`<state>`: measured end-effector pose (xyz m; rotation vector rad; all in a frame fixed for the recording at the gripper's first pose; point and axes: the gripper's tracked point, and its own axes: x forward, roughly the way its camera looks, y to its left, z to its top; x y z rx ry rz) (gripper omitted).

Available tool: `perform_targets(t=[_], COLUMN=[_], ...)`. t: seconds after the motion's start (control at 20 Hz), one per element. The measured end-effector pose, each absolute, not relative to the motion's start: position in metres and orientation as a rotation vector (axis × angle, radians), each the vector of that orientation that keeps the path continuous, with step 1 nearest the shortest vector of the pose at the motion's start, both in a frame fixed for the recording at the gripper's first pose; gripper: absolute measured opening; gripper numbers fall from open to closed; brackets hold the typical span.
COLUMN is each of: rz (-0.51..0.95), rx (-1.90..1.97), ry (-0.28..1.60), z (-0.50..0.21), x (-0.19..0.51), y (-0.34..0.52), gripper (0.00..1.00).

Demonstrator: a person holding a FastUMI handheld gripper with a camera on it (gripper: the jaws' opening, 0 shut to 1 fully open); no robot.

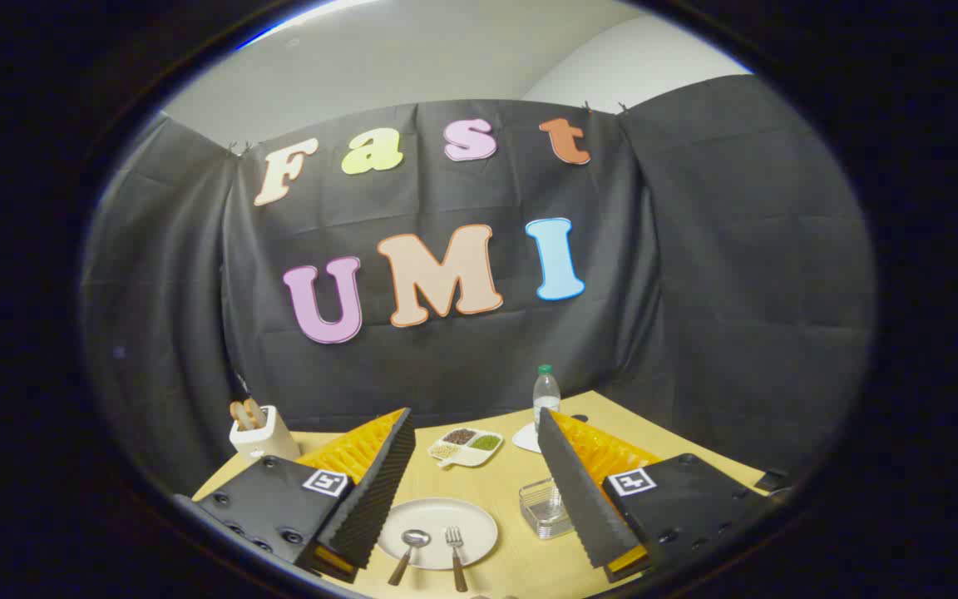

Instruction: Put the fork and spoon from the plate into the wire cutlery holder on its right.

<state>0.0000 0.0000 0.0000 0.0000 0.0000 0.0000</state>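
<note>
Gripper (471, 499) wide open, nothing held, hovering above the table (520, 566) near its front edge. Fingers (379, 491) spread to either side of the plate (471, 520).

Spoon (409, 552) and fork (455, 556) both on the plate, side by side, heads toward the back edge, handles overhanging the rim toward the front edge. Spoon on the left, fork on the right. Neither moved yet; task looks unstarted.

Holder (542, 507) just right of the plate, close beside the right finger, apparently empty, though hard to tell through the wire.

Further back: divided dish (466, 447) with grains mid-table, bottle (545, 394) near the back edge, white block (263, 434) with wooden handles at the back left corner.

Suggested approach for the first pick:
- Take the fork first; nearest the holder, shorter carry.
- Come down over the handle, not the head; flat on the plate, so little clearance under it.
- Line fingers across the handle, one each side, then close.
- Grab where the handle overhangs the rim if possible; room there for a finger to get under.
- Keep clear of the spoon; small gap between the two.
- Lift, tip upright, drop handle-down into the holder.
- Likely risk: cutlery sliding on the glazed plate as fingers close.
</note>
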Motion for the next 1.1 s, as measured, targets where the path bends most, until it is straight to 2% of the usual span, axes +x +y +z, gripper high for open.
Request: perform_targets(t=[0.85, 1.1], rz=[0.082, 0.138], rx=[-0.019, -0.033], ry=[0.100, 0.239], z=[-0.027, -0.062], x=[0.001, 0.006], y=[0.015, 0.026], gripper=[0.97, 0.97])
